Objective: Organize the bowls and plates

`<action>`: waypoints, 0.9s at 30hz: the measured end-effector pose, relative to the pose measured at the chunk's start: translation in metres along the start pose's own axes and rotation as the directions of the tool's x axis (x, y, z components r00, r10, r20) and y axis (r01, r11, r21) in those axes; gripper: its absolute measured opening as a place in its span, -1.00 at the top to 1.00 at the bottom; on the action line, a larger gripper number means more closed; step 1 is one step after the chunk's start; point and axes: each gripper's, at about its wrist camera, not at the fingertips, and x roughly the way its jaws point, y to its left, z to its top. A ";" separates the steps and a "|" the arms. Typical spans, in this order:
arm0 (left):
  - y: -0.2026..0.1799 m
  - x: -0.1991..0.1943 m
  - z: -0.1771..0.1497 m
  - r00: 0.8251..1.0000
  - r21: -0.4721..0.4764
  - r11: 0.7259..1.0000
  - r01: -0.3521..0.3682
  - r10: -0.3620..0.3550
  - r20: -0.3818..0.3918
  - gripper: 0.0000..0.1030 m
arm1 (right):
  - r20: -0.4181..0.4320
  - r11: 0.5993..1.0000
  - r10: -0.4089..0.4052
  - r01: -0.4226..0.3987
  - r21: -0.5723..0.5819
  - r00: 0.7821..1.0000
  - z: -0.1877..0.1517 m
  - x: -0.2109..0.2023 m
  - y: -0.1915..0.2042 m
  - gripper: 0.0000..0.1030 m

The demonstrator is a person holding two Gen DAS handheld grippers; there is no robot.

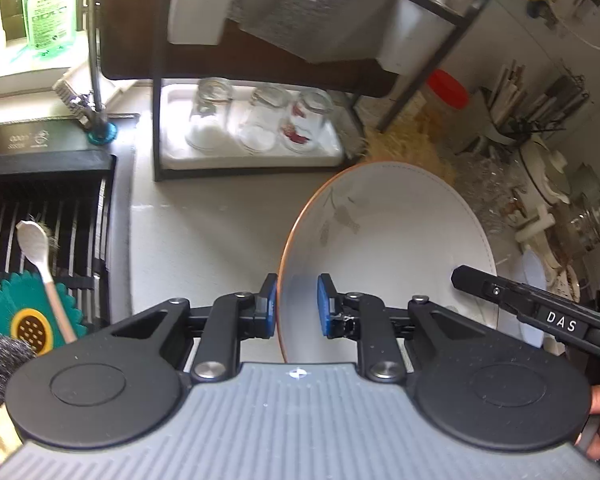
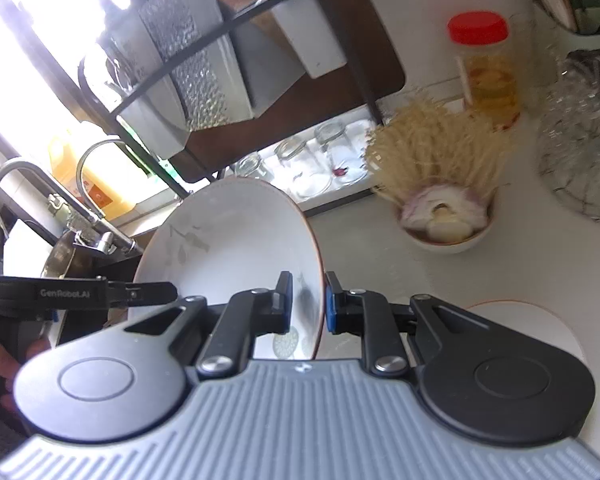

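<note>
both grippers, left (image 1: pixel 297 306) and right (image 2: pixel 308 303), clamp opposite rims of a tilted white plate (image 1: pixel 388 240) above the counter (image 1: pixel 204 232).

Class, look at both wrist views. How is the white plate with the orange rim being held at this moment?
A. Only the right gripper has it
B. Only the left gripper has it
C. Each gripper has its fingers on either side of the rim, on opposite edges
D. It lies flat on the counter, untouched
C: the plate stands tilted on edge; the left gripper straddles its rim in the left wrist view, and the right gripper straddles the opposite rim.
</note>
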 end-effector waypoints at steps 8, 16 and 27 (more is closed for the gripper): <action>-0.038 0.006 -0.021 1.000 -0.016 1.000 0.021 -0.020 0.021 0.55 | 0.033 0.999 -0.044 0.043 0.020 0.998 -0.011 -0.028 -0.028 0.63; -0.073 0.020 -0.043 0.999 -0.049 0.998 0.031 -0.030 0.023 0.55 | 0.042 0.999 -0.052 0.052 -0.001 0.998 -0.014 -0.052 -0.061 0.63; -0.112 0.049 -0.066 0.998 -0.046 0.997 0.055 -0.054 0.027 0.55 | 0.002 0.994 -0.111 0.111 0.009 0.994 -0.025 -0.060 -0.108 0.63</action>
